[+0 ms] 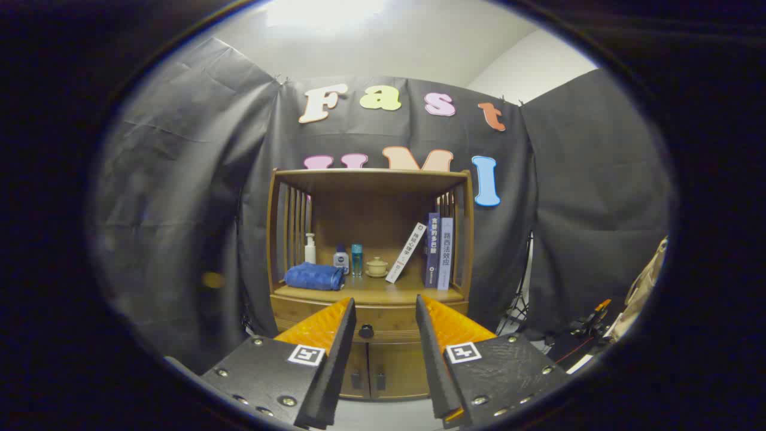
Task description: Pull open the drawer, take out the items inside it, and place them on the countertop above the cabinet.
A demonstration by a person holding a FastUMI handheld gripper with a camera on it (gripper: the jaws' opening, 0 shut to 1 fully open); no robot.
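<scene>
The gripper [386, 311] is held out toward a wooden cabinet [371, 281], its two fingers [335, 335] spread apart with nothing between them but open air. Through the gap, a little way beyond the tips, I can see the small dark knob [366, 331] of the drawer [383, 320]. The drawer sits flush in the cabinet front, closed, just under the countertop [371, 293]. Below it are two cabinet doors [383, 371], also shut, each with a small dark pull near the middle seam.

On the countertop, inside the open shelf with slatted sides, a folded blue towel [314, 276] lies to the left of the fingers. Behind it stands a white pump bottle [310, 248], then a small bottle with a dark cap [341, 259], a slim teal bottle [356, 259], and a little lidded ceramic pot [377, 267]. To the right, one white book [406, 252] leans at a slant against two upright books [440, 252] that stand by the right slats.

Black cloth hangs behind and to both sides of the cabinet. Off to the right, low down, there is some equipment [589, 323] I cannot make out.
</scene>
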